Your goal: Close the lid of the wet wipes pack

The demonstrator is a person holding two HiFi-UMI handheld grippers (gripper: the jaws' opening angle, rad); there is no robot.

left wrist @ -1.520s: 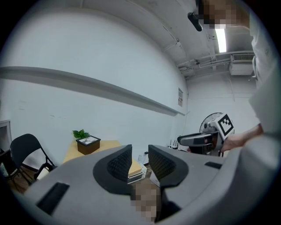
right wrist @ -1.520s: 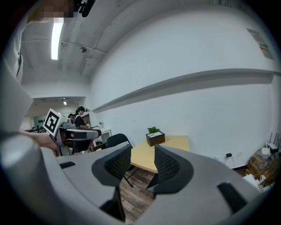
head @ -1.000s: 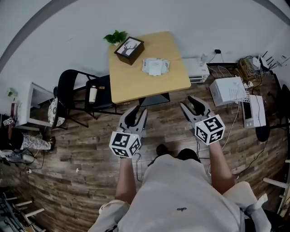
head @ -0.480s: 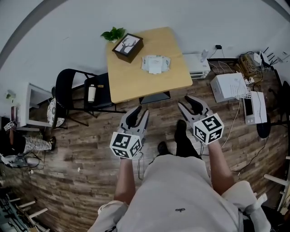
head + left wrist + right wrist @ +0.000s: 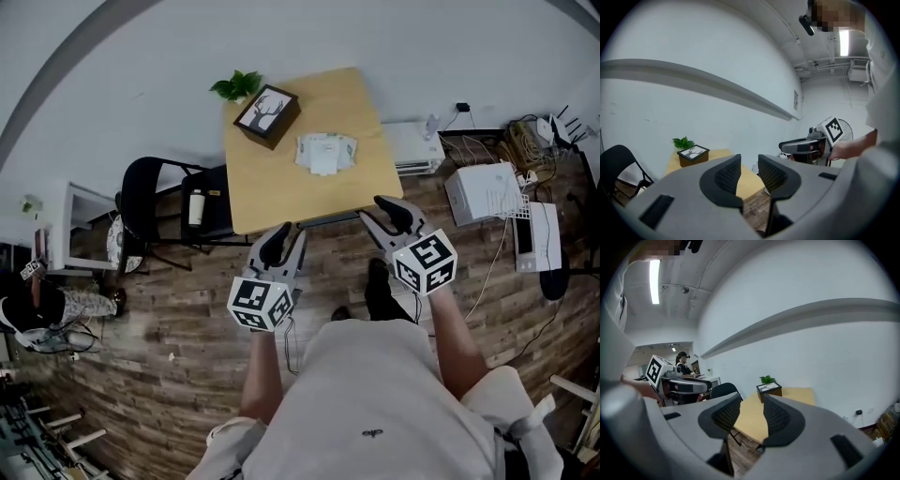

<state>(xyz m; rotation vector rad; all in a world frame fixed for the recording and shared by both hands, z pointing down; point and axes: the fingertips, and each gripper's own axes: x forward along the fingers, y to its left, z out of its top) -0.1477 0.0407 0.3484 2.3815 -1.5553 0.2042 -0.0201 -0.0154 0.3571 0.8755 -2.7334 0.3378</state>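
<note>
You hold the left gripper (image 5: 281, 234) and right gripper (image 5: 380, 212) over the wood floor (image 5: 169, 319), jaws a narrow gap apart (gripping nothing), just short of the table (image 5: 272, 187), where the wet wipes pack (image 5: 325, 153) lies toward the far side.

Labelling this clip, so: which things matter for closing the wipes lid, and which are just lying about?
Job: wet wipes pack, table under it, left gripper, right gripper, both open.
Lying about: deer-print box, plant, chair, bottle.
</note>
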